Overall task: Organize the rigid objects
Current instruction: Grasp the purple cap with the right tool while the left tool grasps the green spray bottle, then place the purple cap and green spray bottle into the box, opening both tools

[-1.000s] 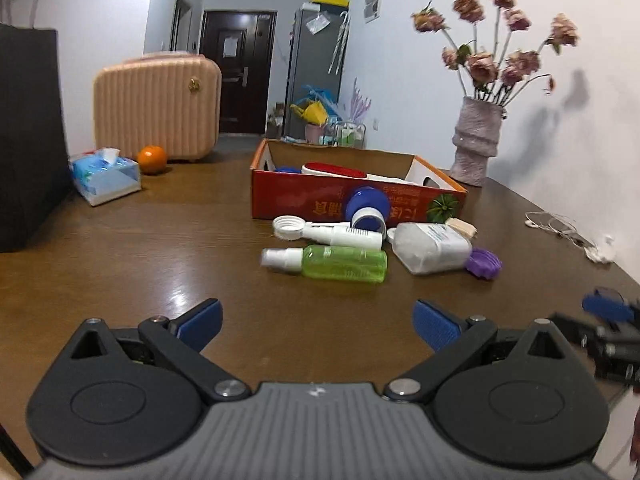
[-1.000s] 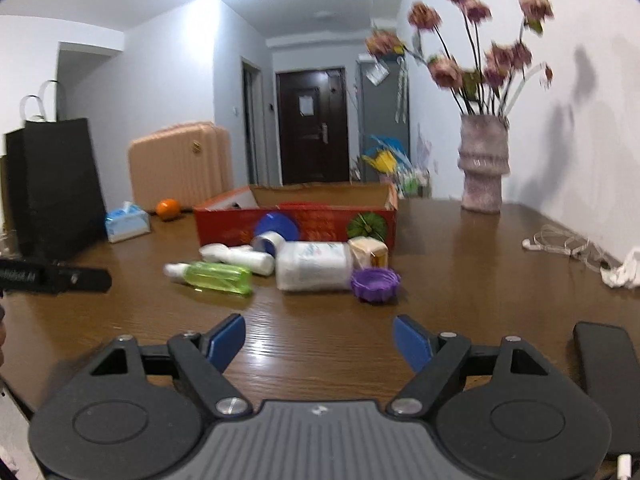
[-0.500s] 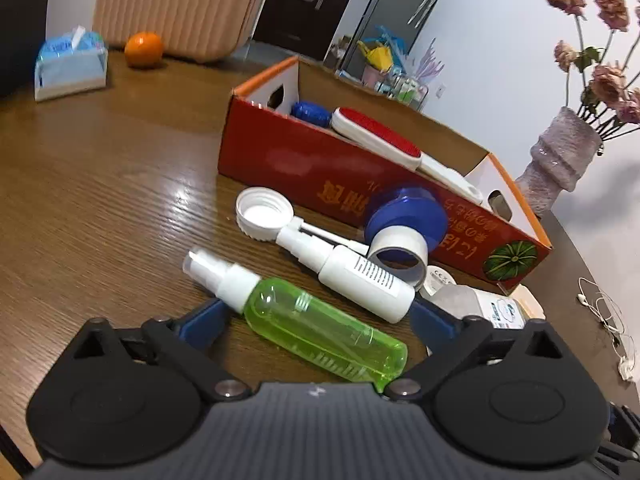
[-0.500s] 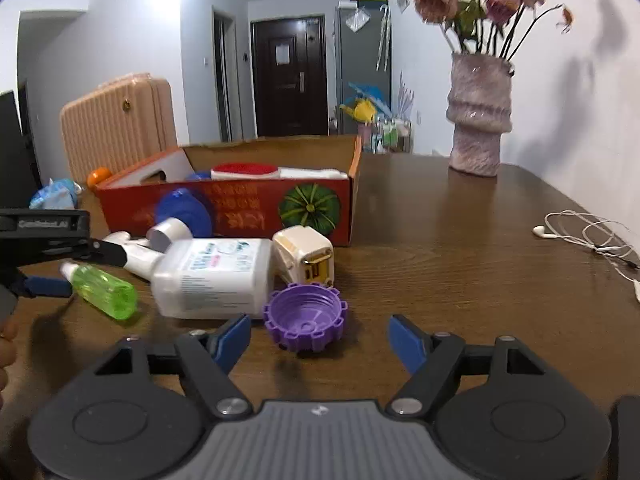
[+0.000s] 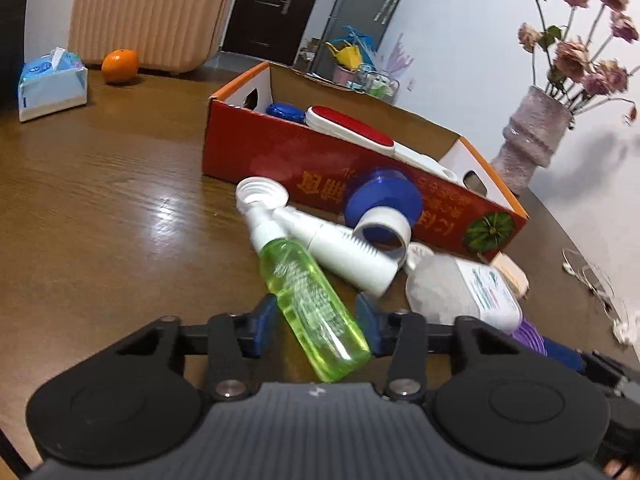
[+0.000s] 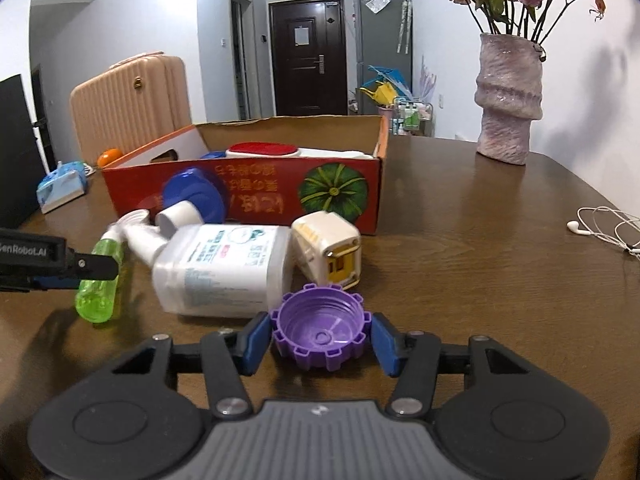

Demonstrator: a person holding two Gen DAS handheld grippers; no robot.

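Note:
A green spray bottle [image 5: 310, 300] lies on the wooden table between the fingers of my left gripper [image 5: 316, 326], whose jaws have closed onto its sides. It also shows in the right wrist view [image 6: 102, 284]. A purple cap [image 6: 320, 330] sits open side up between the fingers of my right gripper [image 6: 320, 338], which touch its sides. A white spray bottle [image 5: 340, 248], a blue and white cap [image 5: 382, 212], a large white bottle [image 6: 222, 268] and a cream charger [image 6: 328, 250] lie in front of the red cardboard box [image 5: 304, 160].
The box holds a red and white lint brush [image 5: 360, 134] and a blue lid [image 5: 284, 112]. A tissue pack [image 5: 52, 84], an orange [image 5: 119, 66] and a pink suitcase [image 5: 148, 16] stand at the far left. A vase [image 6: 508, 96] and white earphones [image 6: 604, 226] are at the right.
Both grippers moved forward and narrowed: the left around the green bottle, which turned end-on toward me, the right around the purple cap.

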